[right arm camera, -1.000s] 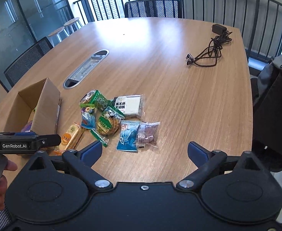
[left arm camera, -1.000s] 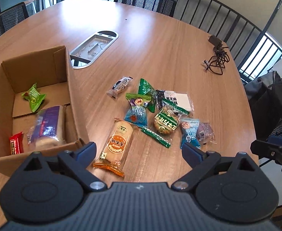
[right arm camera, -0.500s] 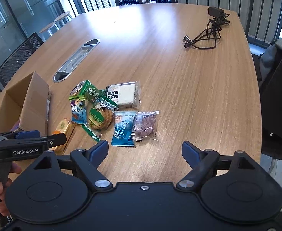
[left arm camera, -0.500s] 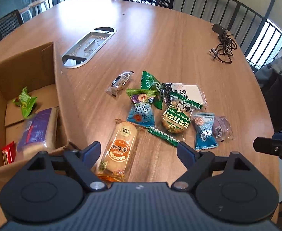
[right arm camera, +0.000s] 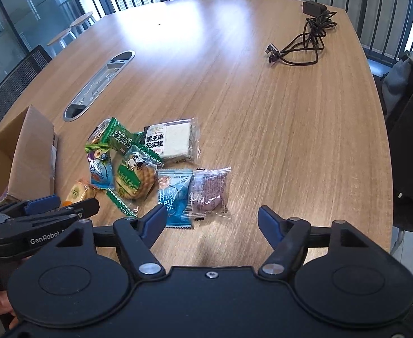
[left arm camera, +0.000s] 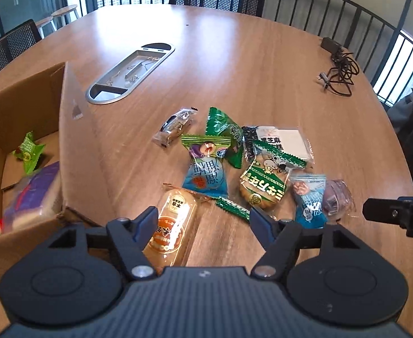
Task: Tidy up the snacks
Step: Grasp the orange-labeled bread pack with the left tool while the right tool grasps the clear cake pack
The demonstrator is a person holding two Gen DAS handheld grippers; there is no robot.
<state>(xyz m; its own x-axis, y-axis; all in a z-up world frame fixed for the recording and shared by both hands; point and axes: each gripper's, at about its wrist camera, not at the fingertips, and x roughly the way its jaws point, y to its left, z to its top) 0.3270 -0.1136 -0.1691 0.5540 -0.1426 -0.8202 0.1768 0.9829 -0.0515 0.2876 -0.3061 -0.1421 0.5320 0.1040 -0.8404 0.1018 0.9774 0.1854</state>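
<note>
I read "GenRobot" on my left gripper (right arm camera: 65, 207), jaws wide and empty over the orange bread packet (left arm camera: 170, 226), which lies lengthwise toward me beside the box (left arm camera: 74, 152). My right gripper (right arm camera: 212, 222) is wide apart, holding nothing, near the purple packet (right arm camera: 209, 194).

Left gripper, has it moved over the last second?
Yes. The left gripper has come forward and down toward the orange bun packet, which now lies between its open fingers; the box has slid leftward in its view.

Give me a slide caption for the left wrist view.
Open left gripper above orange bread packet, beside cardboard box.
</note>
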